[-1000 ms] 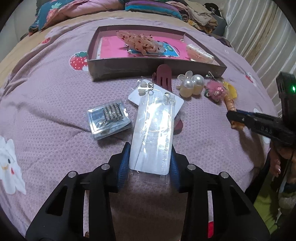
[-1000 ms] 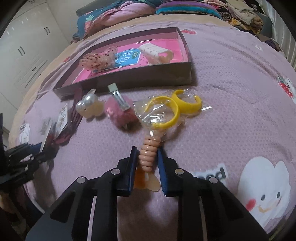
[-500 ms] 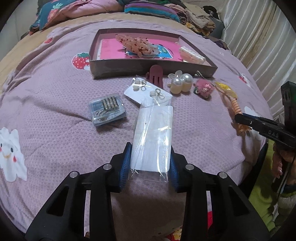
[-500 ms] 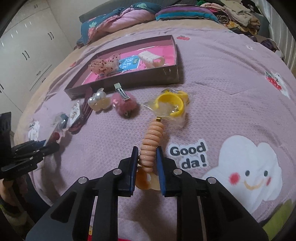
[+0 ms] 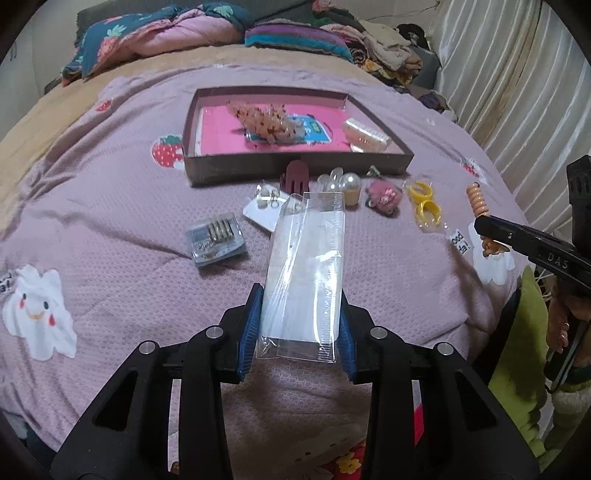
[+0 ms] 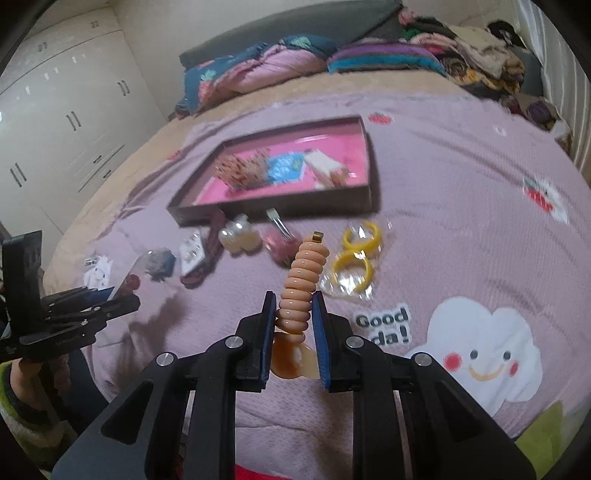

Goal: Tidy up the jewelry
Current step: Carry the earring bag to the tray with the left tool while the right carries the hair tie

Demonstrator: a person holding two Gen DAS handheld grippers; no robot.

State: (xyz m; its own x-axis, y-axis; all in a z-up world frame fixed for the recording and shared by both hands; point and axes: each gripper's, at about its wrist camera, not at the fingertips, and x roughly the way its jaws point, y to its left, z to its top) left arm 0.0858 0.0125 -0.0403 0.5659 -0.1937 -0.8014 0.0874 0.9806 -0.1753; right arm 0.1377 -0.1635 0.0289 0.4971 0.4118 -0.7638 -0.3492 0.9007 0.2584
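Note:
My left gripper [image 5: 301,295] is shut on a clear plastic bag [image 5: 306,266] and holds it above the bed. My right gripper [image 6: 294,306] is shut on a peach spiral hair tie [image 6: 303,280], lifted off the bed; it also shows in the left wrist view [image 5: 478,201]. A brown box with a pink floor [image 5: 295,168] lies beyond, holding a speckled scrunchie [image 5: 266,122] and a cream clip [image 5: 365,134]. In front of the box lie an earring card [image 5: 264,210], a dark red claw clip [image 5: 295,177], a pearl clip [image 5: 343,184], a pink fluffy clip [image 5: 384,194] and yellow hoop earrings [image 5: 424,206].
A small clear case of rings [image 5: 216,240] lies left of the bag on the purple bedspread [image 5: 110,221]. Folded quilts and clothes [image 5: 221,29] are piled at the head of the bed. Curtains [image 5: 517,74] hang on the right, white wardrobes [image 6: 55,129] stand on the left.
Both grippers have lifted and pulled back from the bed. The plastic bag has come up off the earring card, and the hair tie now hangs clear of the yellow hoops.

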